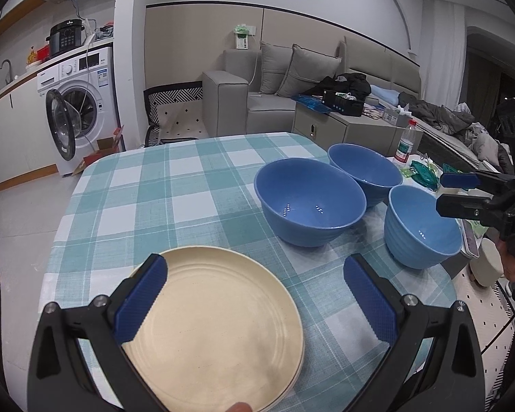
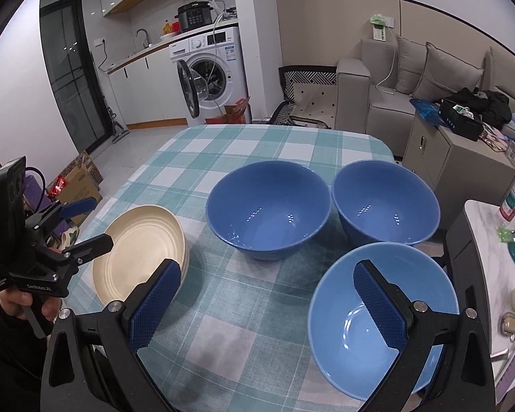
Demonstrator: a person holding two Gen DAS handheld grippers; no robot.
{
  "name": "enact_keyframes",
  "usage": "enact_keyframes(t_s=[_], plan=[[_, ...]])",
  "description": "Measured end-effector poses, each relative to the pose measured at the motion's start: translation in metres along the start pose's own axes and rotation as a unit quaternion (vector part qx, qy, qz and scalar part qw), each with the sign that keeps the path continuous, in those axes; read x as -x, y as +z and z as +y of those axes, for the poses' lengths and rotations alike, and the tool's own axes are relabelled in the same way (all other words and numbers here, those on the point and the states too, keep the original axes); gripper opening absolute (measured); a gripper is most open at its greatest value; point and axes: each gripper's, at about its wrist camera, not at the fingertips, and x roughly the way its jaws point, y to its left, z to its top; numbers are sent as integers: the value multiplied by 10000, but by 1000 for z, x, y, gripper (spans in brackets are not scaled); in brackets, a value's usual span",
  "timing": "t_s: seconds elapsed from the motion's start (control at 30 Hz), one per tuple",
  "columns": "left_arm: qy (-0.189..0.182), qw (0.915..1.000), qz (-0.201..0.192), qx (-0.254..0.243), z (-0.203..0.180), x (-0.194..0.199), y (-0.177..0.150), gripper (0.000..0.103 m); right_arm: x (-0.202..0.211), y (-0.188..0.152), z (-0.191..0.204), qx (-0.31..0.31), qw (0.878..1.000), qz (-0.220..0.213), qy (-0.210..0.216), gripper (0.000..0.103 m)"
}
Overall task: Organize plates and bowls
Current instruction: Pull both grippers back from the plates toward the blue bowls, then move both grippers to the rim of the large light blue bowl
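Desk w/ a teal-and-white checked tablecloth (image 2: 274, 144) is seen from both wrist cams. Left claw (image 1: 254, 300) is held spread wide above the cream plates (image 1: 219, 322), nothing pinched; the stack sits at 6 o'clock in the left view, approx 9 o'clock in the right view. Three blue bowls are grouped close together: one big bowl (image 2: 267, 209) mid-desk, a second (image 2: 384, 202) just beside it at 3 o'clock, and a lighter ribbed bowl (image 2: 377, 316) nearest the right cam. Right claw (image 2: 269, 305) is also spread, one finger (image 2: 377, 305) over that ribbed bowl's inside, nothing gripped. Washing machine (image 2: 213, 68) w/ door open is seen at 12 o'clock.
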Motion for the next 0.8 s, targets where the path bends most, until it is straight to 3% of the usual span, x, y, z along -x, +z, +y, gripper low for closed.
enact_keyframes(t_s=[0.8], plan=[[-462, 9986, 89, -242, -56, -28, 11, 103, 44, -30, -68, -459, 9962, -84, -734, 102]])
